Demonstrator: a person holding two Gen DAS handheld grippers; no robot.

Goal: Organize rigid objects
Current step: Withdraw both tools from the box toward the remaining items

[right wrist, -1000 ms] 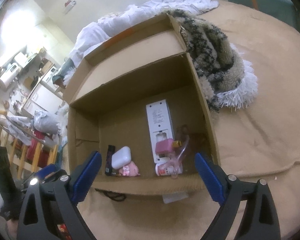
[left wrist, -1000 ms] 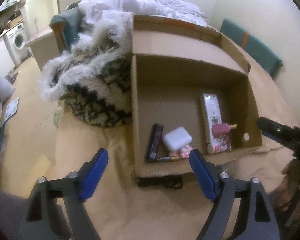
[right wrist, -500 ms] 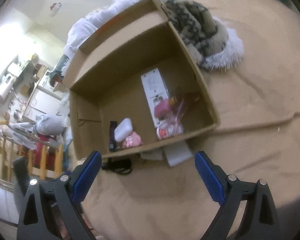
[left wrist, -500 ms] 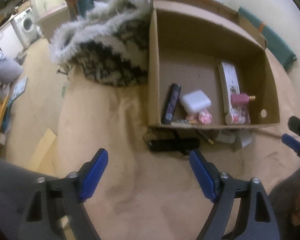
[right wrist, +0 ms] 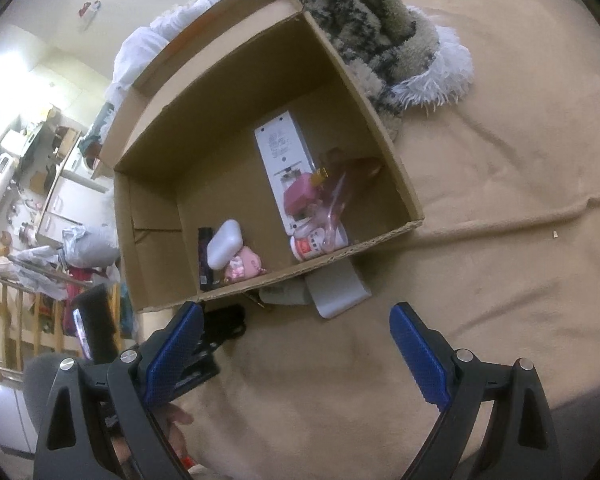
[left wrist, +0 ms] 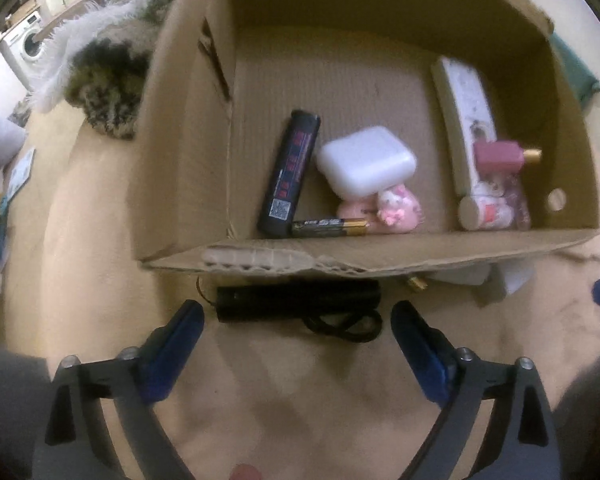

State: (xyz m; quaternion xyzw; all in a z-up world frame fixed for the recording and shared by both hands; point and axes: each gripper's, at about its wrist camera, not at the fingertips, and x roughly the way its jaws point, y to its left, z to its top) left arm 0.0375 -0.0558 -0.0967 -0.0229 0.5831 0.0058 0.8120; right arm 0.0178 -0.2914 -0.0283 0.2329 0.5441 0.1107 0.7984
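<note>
Now the left gripper (left wrist: 296, 316) hangs much lower and closer to the bed than a second ago, its blue jaws spreading wider with nothing between them; the black device (left wrist: 298, 298) and its looped cord lie just ahead of the fingertips, against the outside of the cardboard box (left wrist: 180, 152). Earlier that device was only a dark strip under the box's near wall; here it fills the space between the pads. The right gripper (right wrist: 296, 328) stands apart and empty, tipped more steeply than before, so the box sits higher in its view.

Inside the box, along the near wall, lie a black stick-shaped pack (left wrist: 290, 174), a battery (left wrist: 330, 227), a white case (left wrist: 366, 166) resting on a pink figure (left wrist: 400, 208), a white remote (left wrist: 466, 120), a dusky pink bottle (left wrist: 500, 156) and a small white jar (left wrist: 482, 211).

The surface is a tan bedspread (right wrist: 500, 200), creased to the right of the box. A shaggy patterned throw (right wrist: 380, 32) presses against the box's far side. A washing machine (left wrist: 28, 40) and cluttered shelves sit off beyond the bed.

A white flat object (right wrist: 336, 288) juts from beneath the box's front edge. Open bedspread lies in front of both grippers and to the right.
</note>
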